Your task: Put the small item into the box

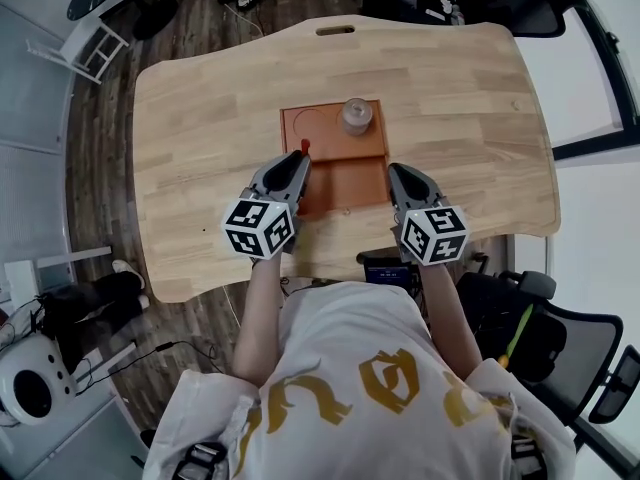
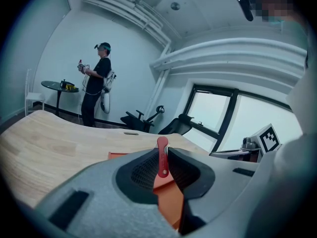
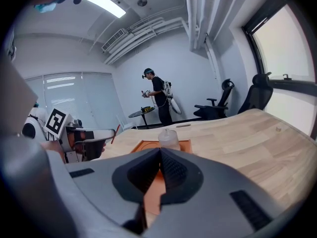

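A small red stick-like item (image 2: pixel 162 156) stands upright between the jaws of my left gripper (image 1: pixel 303 154), which is shut on it. In the head view the item (image 1: pixel 305 147) hovers over the left edge of the flat orange box (image 1: pixel 345 183) in the middle of the wooden table (image 1: pixel 200 118). A small clear jar (image 1: pixel 356 115) sits in the box's far right corner. My right gripper (image 1: pixel 393 172) is shut with nothing in it, at the box's near right corner. The right gripper view shows the jar (image 3: pixel 168 139) just beyond its shut jaws, and the left gripper (image 3: pixel 99 139) to the left.
A slot handle (image 1: pixel 335 30) is cut near the table's far edge. Office chairs (image 1: pixel 560 318) stand to the right and behind. Another person (image 2: pixel 96 83) stands across the room by a round black table (image 2: pixel 62 87). A white stool (image 1: pixel 85 48) sits at far left.
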The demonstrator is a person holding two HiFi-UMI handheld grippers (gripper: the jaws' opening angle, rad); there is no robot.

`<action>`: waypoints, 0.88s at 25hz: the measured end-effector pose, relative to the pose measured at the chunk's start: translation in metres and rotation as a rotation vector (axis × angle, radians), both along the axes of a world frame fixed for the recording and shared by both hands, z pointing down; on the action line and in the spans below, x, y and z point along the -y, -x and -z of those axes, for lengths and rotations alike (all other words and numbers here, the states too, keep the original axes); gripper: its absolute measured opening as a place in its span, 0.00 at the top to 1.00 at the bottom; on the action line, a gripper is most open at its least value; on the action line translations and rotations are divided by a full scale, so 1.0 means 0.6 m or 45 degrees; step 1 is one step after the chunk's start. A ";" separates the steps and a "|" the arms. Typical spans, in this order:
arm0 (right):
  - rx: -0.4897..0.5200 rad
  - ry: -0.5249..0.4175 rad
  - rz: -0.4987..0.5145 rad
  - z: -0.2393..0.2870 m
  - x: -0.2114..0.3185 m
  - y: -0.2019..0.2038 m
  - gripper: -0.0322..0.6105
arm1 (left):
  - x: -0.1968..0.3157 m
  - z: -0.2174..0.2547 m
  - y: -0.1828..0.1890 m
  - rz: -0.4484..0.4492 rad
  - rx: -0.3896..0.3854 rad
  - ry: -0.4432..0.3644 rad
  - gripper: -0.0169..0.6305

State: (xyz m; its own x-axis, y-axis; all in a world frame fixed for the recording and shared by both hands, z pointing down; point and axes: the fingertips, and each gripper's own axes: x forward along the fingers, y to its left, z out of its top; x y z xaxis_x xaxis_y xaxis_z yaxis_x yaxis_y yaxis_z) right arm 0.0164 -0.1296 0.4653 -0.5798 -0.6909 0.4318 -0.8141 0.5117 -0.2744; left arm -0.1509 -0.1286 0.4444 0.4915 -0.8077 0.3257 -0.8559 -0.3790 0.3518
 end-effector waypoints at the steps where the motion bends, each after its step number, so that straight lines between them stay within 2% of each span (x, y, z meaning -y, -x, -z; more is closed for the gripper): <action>1: -0.001 0.001 -0.001 -0.001 0.002 -0.002 0.93 | 0.003 -0.001 0.000 0.000 -0.002 -0.001 0.89; 7: -0.058 0.004 0.005 -0.026 -0.001 -0.009 0.93 | -0.003 -0.027 -0.011 -0.013 -0.003 0.039 0.89; 13: -0.059 0.036 0.023 -0.044 -0.004 -0.006 0.93 | -0.006 -0.042 -0.020 -0.034 0.020 0.066 0.89; 18: -0.067 0.055 0.027 -0.059 0.000 -0.011 0.93 | -0.008 -0.059 -0.026 -0.046 -0.002 0.103 0.89; 22: -0.073 0.077 0.014 -0.071 0.003 -0.021 0.93 | -0.010 -0.080 -0.032 -0.078 0.040 0.137 0.89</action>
State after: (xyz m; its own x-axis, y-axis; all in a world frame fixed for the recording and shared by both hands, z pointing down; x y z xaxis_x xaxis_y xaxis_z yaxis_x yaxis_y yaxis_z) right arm 0.0292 -0.1315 0.5078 -0.5607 -0.6561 0.5051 -0.8236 0.5047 -0.2586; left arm -0.1316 -0.1223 0.4926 0.5270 -0.7363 0.4245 -0.8436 -0.3923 0.3667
